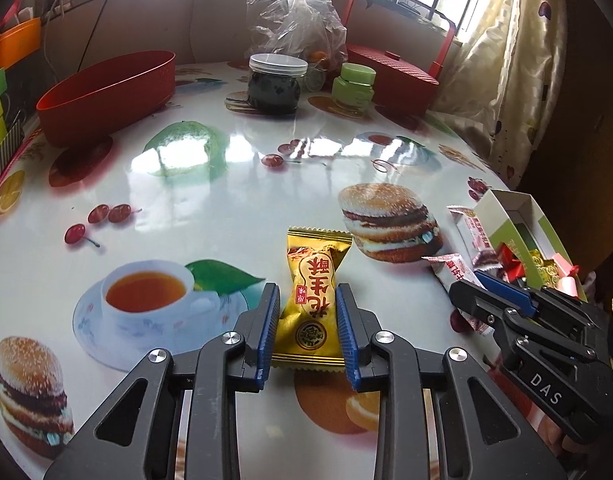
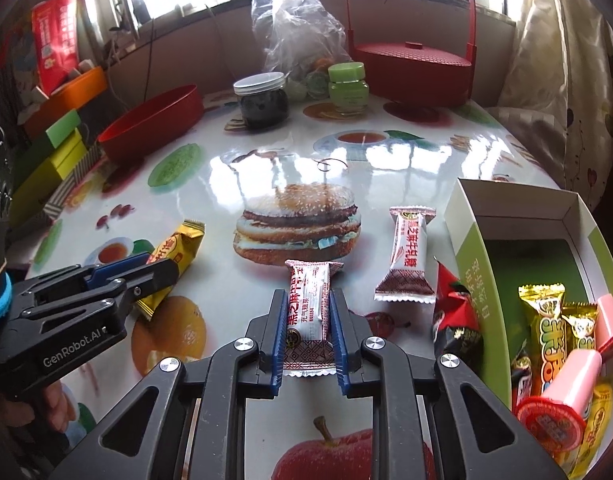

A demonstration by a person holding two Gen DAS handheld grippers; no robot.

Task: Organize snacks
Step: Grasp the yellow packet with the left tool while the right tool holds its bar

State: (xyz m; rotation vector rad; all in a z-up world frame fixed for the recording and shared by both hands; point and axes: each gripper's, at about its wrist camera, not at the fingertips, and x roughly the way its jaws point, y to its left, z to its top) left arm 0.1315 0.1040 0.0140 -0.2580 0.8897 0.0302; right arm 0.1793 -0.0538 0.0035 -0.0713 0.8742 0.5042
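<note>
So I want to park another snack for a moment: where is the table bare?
Free: the glossy middle of the table, bordered by the red bowl, the dark jar and the green-sided box. Crowded: beside that box, around the white snack bar.

Each gripper has a black skeletal frame with triangular cut-outs, round silver pivot screws and 2 ribbed blue finger pads. The right gripper (image 1: 472,286) carries white "DAS" lettering, while the left gripper (image 2: 156,268) reads "GenRobot.AI" and has a blue band around its rear.
</note>
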